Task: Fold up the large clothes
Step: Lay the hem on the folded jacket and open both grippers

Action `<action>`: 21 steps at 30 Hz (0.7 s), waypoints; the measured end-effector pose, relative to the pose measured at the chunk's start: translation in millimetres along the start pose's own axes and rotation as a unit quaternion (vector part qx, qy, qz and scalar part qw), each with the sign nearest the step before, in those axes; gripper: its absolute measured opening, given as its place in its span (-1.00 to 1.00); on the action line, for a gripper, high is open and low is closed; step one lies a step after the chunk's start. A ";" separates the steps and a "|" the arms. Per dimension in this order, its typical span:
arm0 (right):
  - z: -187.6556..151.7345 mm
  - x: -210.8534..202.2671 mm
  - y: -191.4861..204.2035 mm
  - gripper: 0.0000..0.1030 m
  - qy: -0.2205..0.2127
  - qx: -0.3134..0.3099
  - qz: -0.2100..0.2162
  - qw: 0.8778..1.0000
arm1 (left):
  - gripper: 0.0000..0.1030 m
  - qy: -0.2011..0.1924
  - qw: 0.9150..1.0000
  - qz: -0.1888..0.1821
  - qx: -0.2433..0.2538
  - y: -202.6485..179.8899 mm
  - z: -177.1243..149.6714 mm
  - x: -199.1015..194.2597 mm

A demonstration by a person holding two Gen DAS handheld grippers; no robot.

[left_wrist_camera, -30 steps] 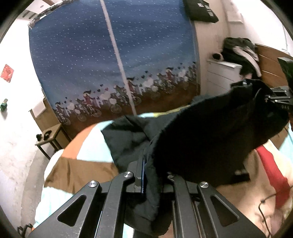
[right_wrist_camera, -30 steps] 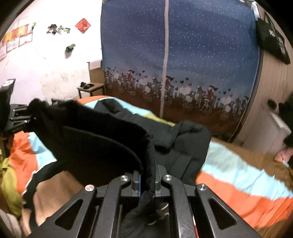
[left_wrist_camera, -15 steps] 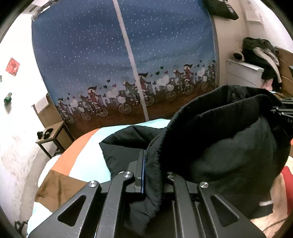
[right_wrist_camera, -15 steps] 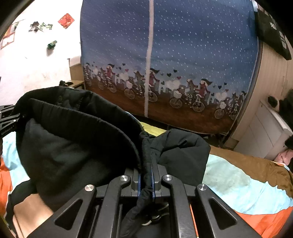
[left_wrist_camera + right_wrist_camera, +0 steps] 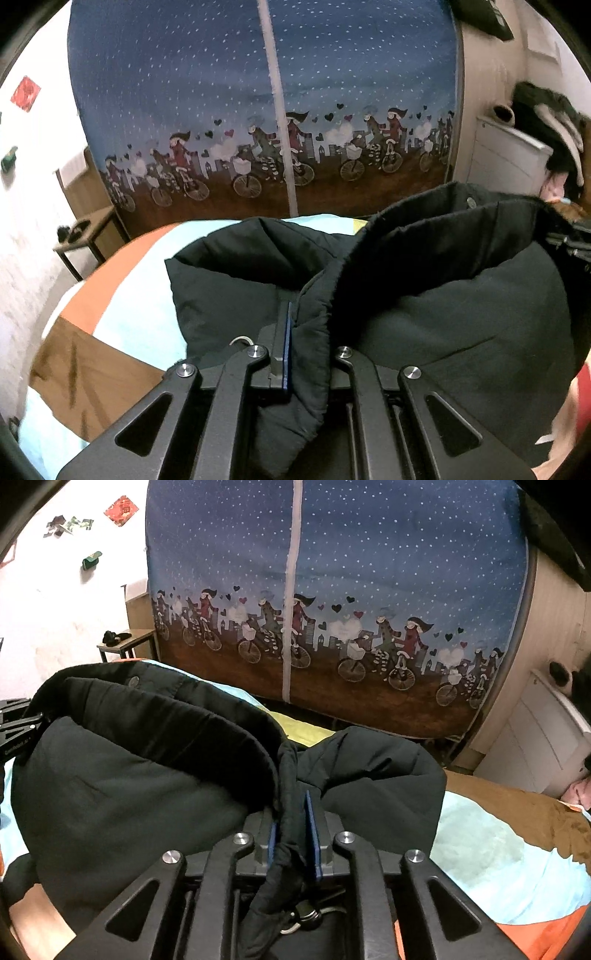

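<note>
Lying folded over on the striped bed (image 5: 122,306), the black jacket (image 5: 461,317) fills the picture from six to three o'clock, its edge stretched between both tools, probably to square the fold. The left gripper (image 5: 295,332) pinches its hem tight. The right gripper (image 5: 291,823), tilted downward like the left, is opening with fabric between its pads.

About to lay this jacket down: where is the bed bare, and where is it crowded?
Bare: the blue and orange blanket left of the black jacket, and the pale blue patch right of it. Crowded: the middle, where the jacket is bunched.
</note>
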State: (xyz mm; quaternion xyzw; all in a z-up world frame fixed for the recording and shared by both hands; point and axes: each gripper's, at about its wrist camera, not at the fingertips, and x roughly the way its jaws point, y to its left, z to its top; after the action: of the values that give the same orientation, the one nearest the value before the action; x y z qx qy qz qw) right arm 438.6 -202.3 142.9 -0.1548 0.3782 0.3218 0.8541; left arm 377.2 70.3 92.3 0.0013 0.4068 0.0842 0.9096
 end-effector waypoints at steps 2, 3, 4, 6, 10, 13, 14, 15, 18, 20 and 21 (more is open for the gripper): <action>0.8 0.3 -2.3 -0.50 -0.005 0.004 -0.004 1.000 | -0.88 0.003 1.000 -0.006 -0.008 2.8 1.8 0.5; 1.6 0.0 -3.7 -0.37 -0.008 0.007 -0.006 1.000 | -0.88 0.003 1.000 -0.008 -0.010 3.1 3.5 -1.4; 1.7 -1.7 -5.8 -0.15 -0.012 0.011 -0.016 1.000 | -0.87 0.004 1.000 -0.009 -0.014 3.6 4.6 -1.9; 4.3 -3.5 -10.3 0.46 -0.018 0.017 -0.039 0.999 | -0.85 0.009 1.000 -0.015 -0.023 3.6 7.4 -3.5; 7.1 -20.4 -21.3 0.96 -0.054 0.040 -0.060 0.996 | -0.72 0.008 0.998 -0.025 -0.055 9.9 13.4 -11.5; 9.8 -31.9 -24.7 0.96 -0.072 0.042 -0.072 0.994 | -0.57 -0.005 0.997 -0.030 -0.076 14.9 19.8 -23.8; 10.9 -36.1 -25.4 0.96 -0.080 0.041 -0.076 0.993 | -0.47 -0.014 0.996 -0.033 -0.082 16.2 22.0 -29.7; 11.9 -40.5 -25.2 0.96 -0.089 0.040 -0.079 0.992 | -0.07 -0.027 0.995 -0.033 -0.088 17.2 24.6 -36.6; 15.8 -56.5 -23.1 0.98 -0.117 0.038 -0.085 0.989 | 0.80 -0.089 0.989 -0.022 -0.116 20.7 29.7 -66.4; 19.8 -63.9 -20.6 0.99 -0.127 0.035 -0.083 0.988 | 0.81 -0.103 0.986 -0.037 -0.124 22.1 35.7 -78.4; 21.4 -67.6 -18.7 0.99 -0.131 0.033 -0.082 0.987 | 0.81 -0.100 0.987 -0.033 -0.124 20.5 38.4 -80.6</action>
State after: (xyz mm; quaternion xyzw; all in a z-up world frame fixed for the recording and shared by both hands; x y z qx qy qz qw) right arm 428.4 -234.7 208.0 -0.1138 0.2595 0.2554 0.9244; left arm 349.7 80.7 179.1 -0.1162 0.3005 0.1034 0.9410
